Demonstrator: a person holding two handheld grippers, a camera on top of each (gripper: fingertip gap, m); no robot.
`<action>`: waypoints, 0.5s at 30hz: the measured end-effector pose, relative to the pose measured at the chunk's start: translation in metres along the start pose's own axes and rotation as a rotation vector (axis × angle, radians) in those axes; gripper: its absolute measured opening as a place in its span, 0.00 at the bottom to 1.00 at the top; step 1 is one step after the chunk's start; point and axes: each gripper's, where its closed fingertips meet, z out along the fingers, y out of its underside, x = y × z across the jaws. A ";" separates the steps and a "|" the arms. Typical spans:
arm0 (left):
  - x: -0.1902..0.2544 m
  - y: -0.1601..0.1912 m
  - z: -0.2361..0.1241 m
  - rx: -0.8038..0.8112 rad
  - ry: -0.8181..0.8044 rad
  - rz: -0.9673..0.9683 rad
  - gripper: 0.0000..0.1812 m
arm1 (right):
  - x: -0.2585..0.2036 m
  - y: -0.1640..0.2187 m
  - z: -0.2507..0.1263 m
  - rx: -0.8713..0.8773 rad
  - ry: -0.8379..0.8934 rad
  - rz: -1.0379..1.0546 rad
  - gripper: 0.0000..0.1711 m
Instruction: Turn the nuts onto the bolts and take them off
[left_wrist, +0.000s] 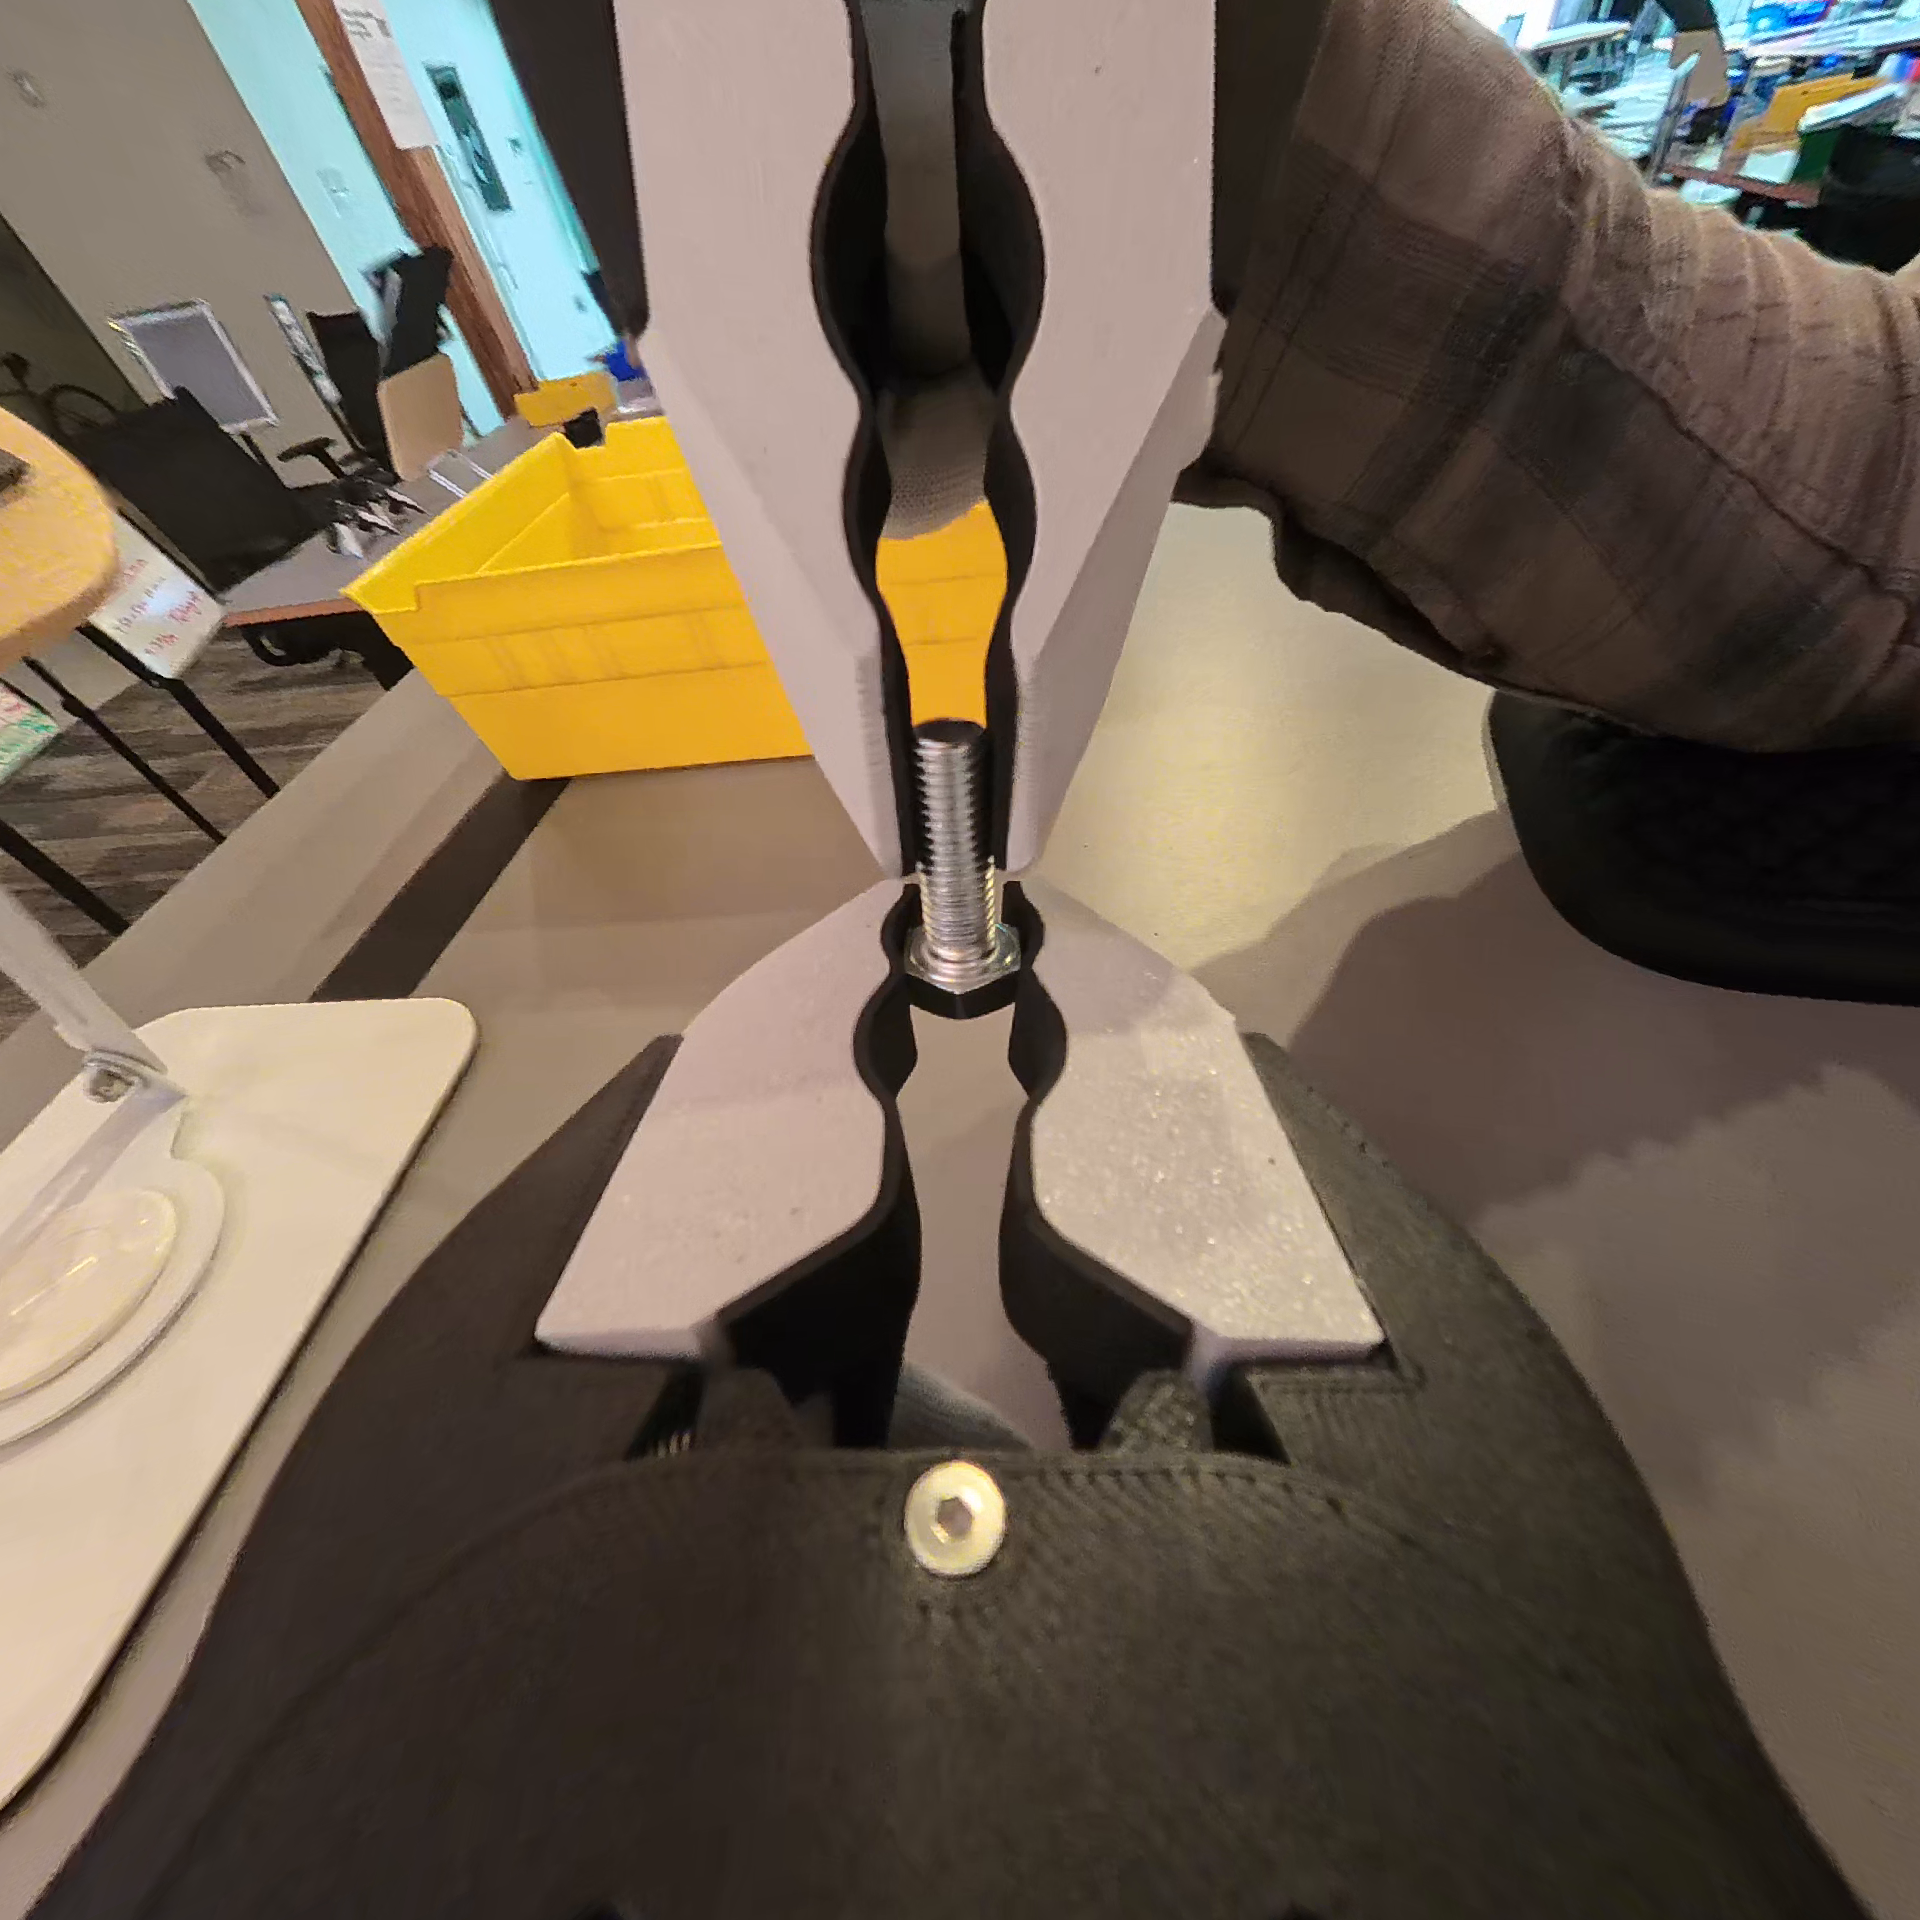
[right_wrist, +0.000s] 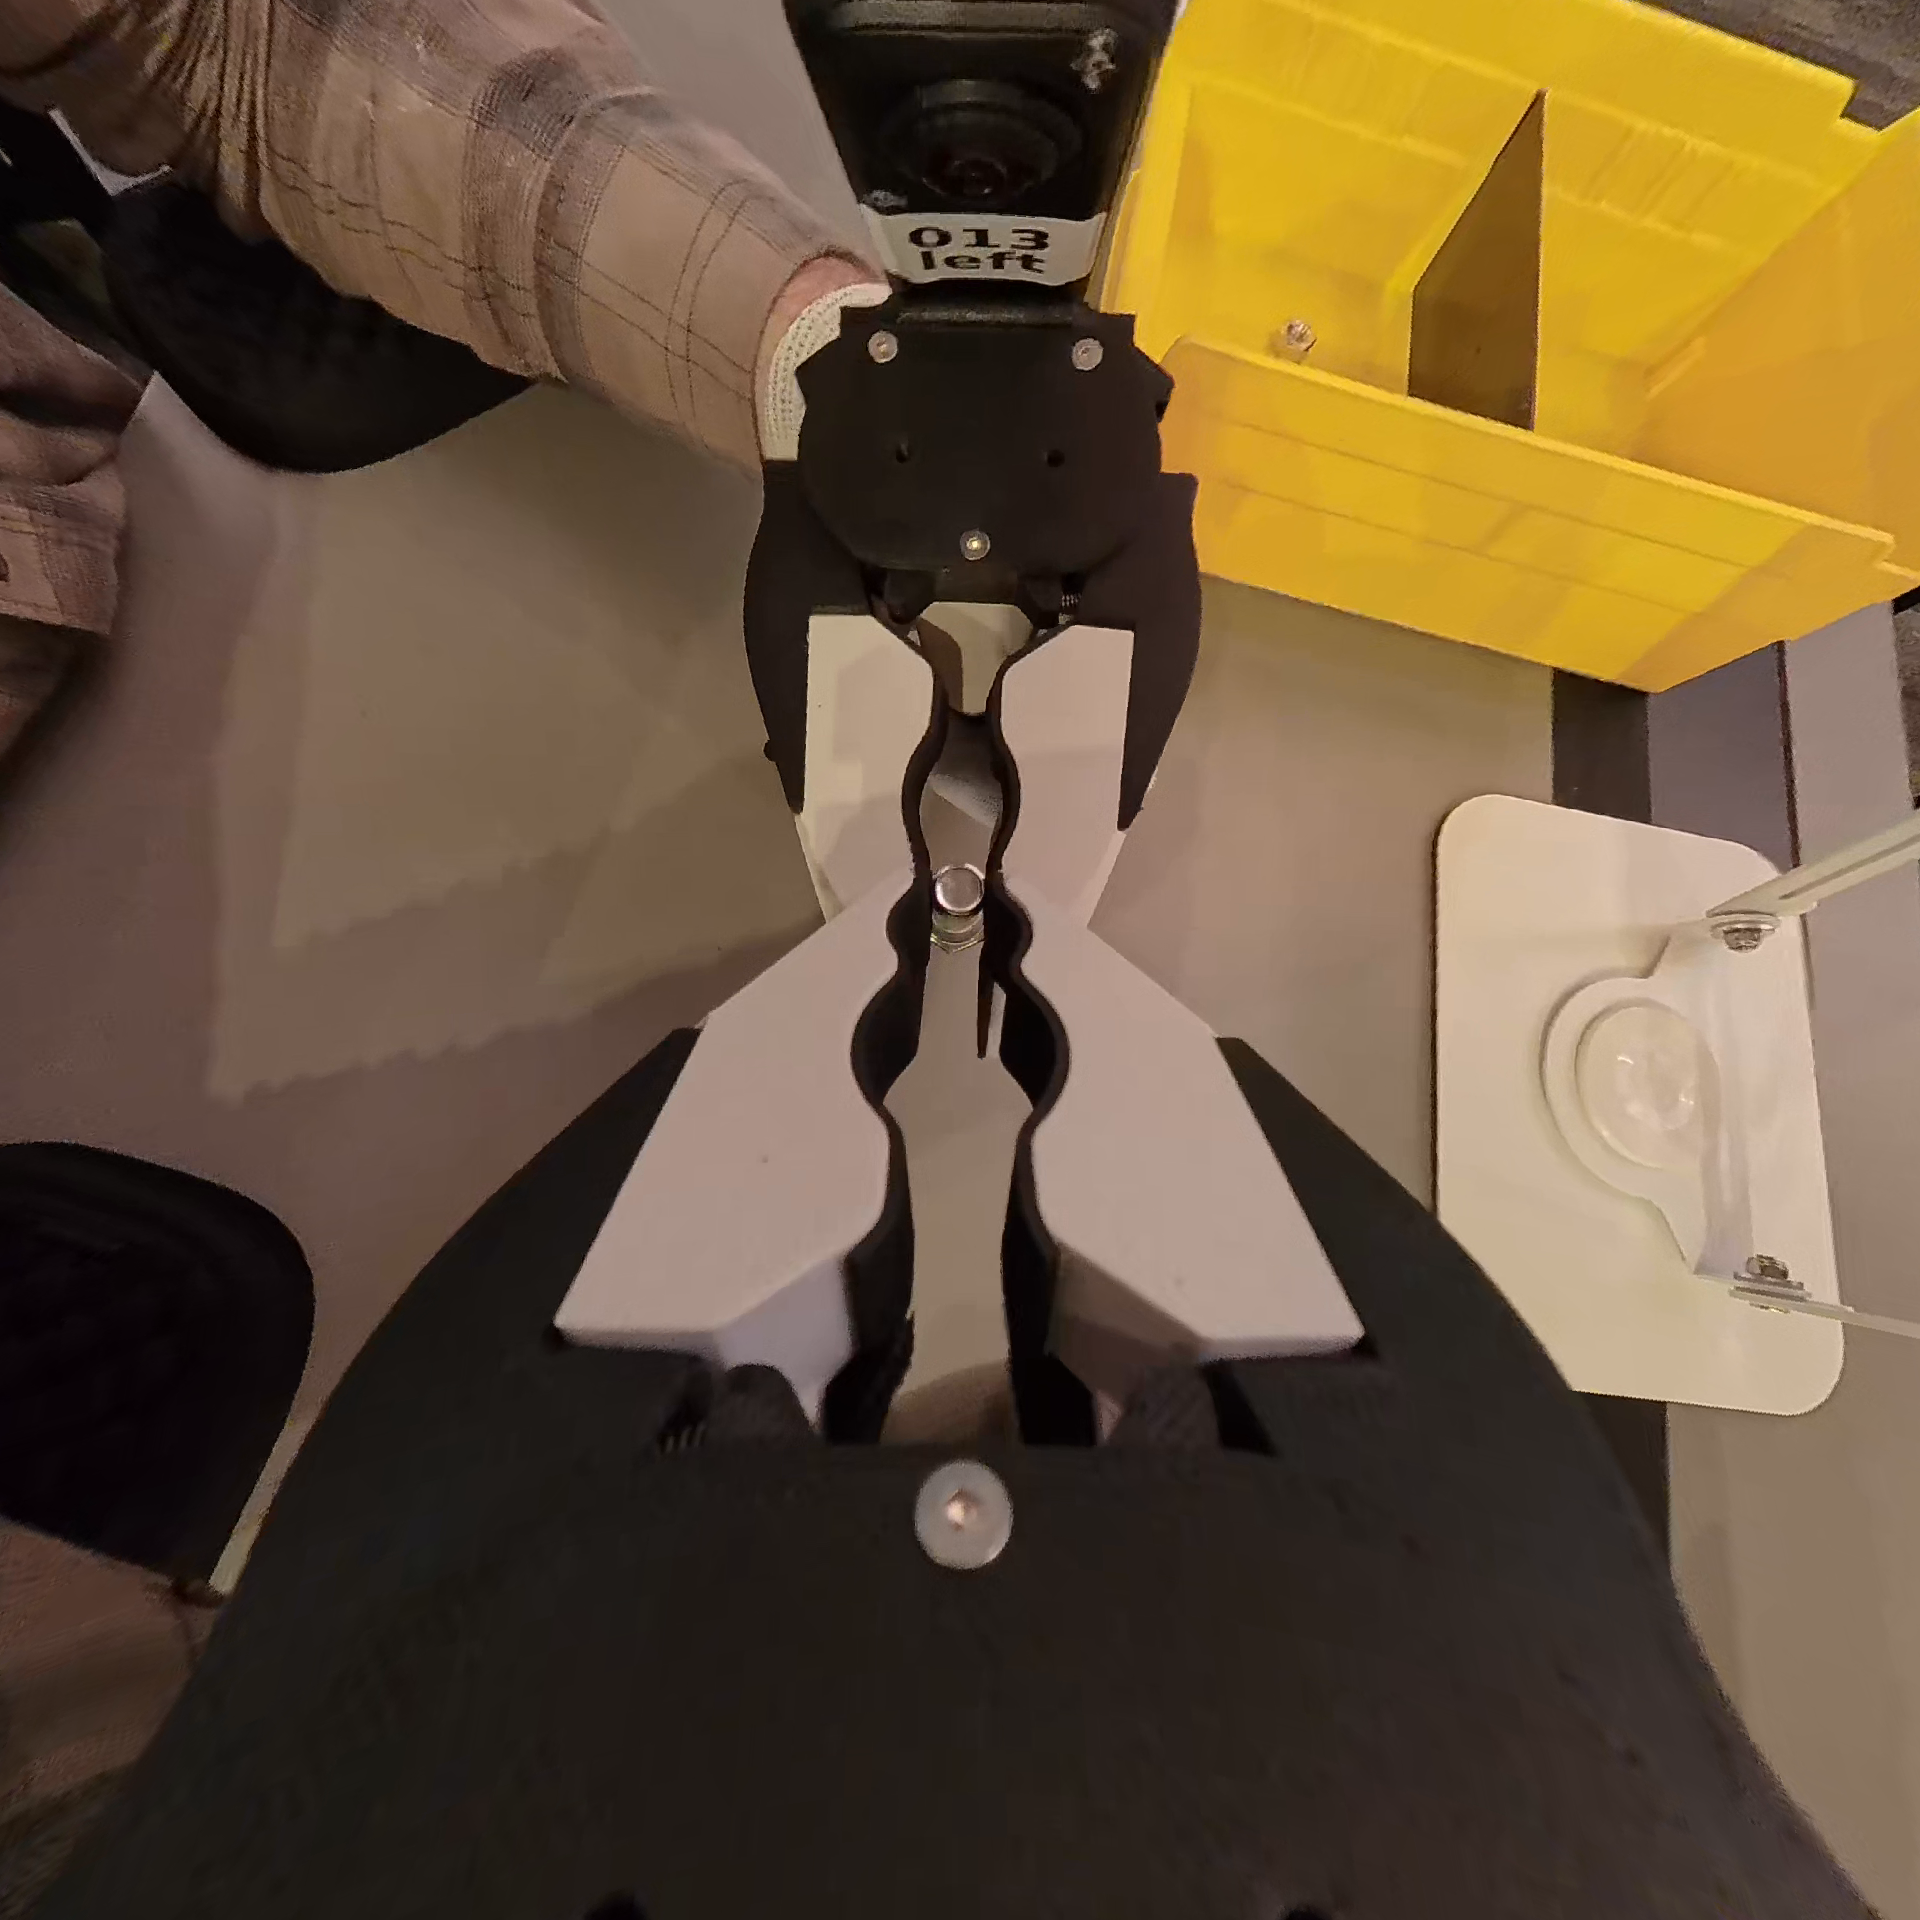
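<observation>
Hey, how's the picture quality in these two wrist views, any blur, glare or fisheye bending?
Left wrist view: bolt and nut sharp, background room soft, table edge bent by the wide lens. Right wrist view: bolt small with glare on its end, jagged shadows on the table, yellow bin bowed.

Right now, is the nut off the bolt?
No, the nut sits threaded at the base of the bolt, held between the left gripper's fingers.
</observation>
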 end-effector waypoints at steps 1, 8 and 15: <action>-0.004 -0.002 -0.001 0.012 -0.021 0.001 0.08 | 0.004 -0.003 -0.001 0.013 0.024 -0.001 0.05; -0.048 -0.019 -0.020 0.109 -0.213 -0.156 0.08 | 0.040 -0.001 -0.029 0.091 0.217 0.064 0.24; -0.074 -0.009 -0.031 0.124 -0.300 -0.283 0.08 | 0.040 0.109 -0.006 -0.275 0.138 0.233 0.23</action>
